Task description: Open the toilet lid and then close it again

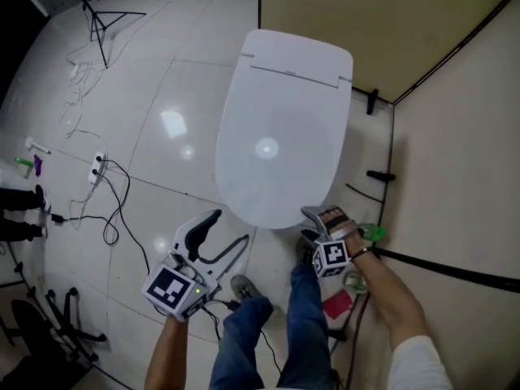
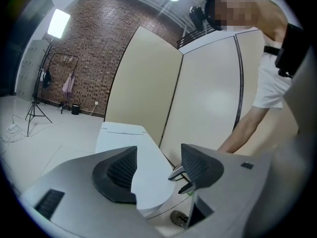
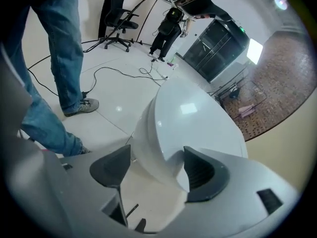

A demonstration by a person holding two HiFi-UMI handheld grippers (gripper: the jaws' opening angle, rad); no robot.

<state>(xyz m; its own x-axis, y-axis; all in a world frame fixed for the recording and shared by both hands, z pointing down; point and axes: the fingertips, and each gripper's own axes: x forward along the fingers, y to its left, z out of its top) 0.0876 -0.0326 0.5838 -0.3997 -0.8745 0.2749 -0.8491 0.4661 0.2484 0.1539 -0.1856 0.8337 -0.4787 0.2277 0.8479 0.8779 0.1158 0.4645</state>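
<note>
The white toilet (image 1: 280, 136) stands on the tiled floor with its lid (image 1: 276, 149) down flat. My right gripper (image 1: 310, 226) is at the lid's front right edge, pointing steeply down. In the right gripper view its jaws (image 3: 156, 167) stand wide open around the rounded front of the toilet (image 3: 193, 118), and the pads do not press on it. My left gripper (image 1: 227, 230) hangs open and empty in front of the bowl, to the left. The left gripper view (image 2: 157, 167) looks along the closed lid (image 2: 129, 138) and shows the right gripper's tips (image 2: 181, 180) at its front edge.
Beige partition walls (image 1: 366, 15) close in behind and to the right of the toilet. Cables and a power strip (image 1: 97, 169) lie on the floor at the left, with a tripod (image 1: 101, 23) beyond. The person's jeans leg (image 1: 305, 315) and shoe (image 1: 242, 287) are just before the bowl.
</note>
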